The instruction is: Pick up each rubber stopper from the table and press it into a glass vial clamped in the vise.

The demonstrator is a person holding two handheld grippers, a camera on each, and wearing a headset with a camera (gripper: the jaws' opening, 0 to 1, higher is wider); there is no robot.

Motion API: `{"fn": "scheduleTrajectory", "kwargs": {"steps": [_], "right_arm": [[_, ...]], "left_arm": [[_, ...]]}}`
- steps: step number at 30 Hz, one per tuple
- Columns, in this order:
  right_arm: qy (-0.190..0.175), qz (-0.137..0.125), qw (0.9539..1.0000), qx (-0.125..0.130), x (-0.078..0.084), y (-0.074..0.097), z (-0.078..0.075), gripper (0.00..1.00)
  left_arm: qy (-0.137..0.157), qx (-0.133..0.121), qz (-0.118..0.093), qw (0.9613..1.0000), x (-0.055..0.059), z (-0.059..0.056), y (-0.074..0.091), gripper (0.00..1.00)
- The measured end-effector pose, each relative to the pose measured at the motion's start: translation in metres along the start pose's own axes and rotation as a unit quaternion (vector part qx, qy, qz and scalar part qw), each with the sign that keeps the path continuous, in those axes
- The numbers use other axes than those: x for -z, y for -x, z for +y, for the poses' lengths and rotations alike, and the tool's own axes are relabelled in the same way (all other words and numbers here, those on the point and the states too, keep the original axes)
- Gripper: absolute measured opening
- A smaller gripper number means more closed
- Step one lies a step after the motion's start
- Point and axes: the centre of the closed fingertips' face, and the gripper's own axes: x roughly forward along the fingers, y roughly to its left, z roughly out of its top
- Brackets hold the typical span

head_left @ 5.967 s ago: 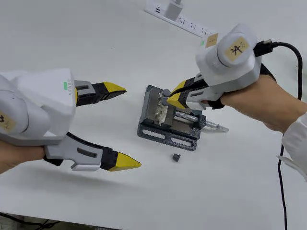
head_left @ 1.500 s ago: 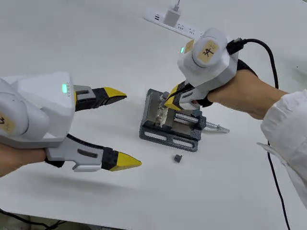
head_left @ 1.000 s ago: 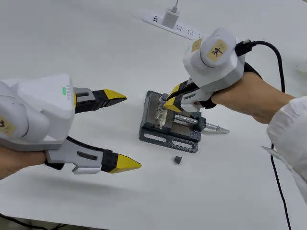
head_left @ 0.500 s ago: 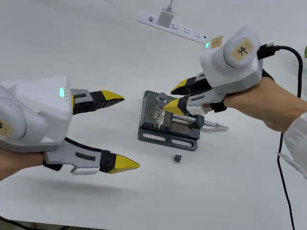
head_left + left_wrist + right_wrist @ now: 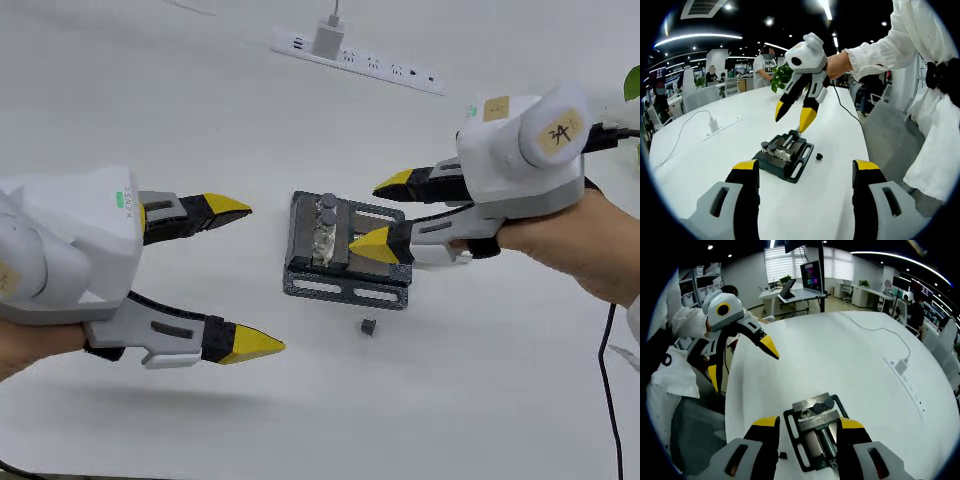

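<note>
- Right hand-held gripper [image 5: 377,217] hangs just over the right end of the vise [image 5: 340,288], jaws apart, nothing between them.
- Left hand-held gripper [image 5: 238,275] is off to the left of the vise and well apart from it, jaws spread wide and holding nothing.
- The vise sits mid-bench [image 5: 200,90] with glass vials [image 5: 322,240] clamped in it, two of them already capped with grey stoppers [image 5: 327,201].
- One loose rubber stopper [image 5: 368,326] lies on the bench just in front of the vise, touching nothing.
- A power strip [image 5: 385,68] sits at the far edge.
</note>
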Motion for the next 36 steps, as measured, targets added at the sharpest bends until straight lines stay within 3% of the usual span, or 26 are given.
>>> {"fn": "scheduleTrajectory", "kwargs": {"steps": [18, 21, 29, 36], "right_arm": [[-0.015, -0.091, 0.9957, 0.002, 0.032, 0.035, 0.014, 0.69], [-0.019, -0.103, 0.9945, 0.003, 0.039, 0.04, 0.018, 0.71], [-0.007, -0.12, 0.9926, 0.012, 0.057, 0.049, 0.021, 0.76], [-0.011, -0.126, 0.9918, 0.016, 0.072, 0.056, 0.021, 0.78]], "left_arm": [[-0.039, 0.023, 0.047, 0.9979, -0.001, -0.008, -0.01, 0.67], [-0.054, 0.03, 0.062, 0.9962, 0.001, -0.01, -0.016, 0.66], [-0.072, 0.042, 0.079, 0.9934, -0.001, -0.011, -0.038, 0.55], [-0.107, 0.069, 0.107, 0.9861, 0.007, -0.018, -0.062, 0.48]]}}
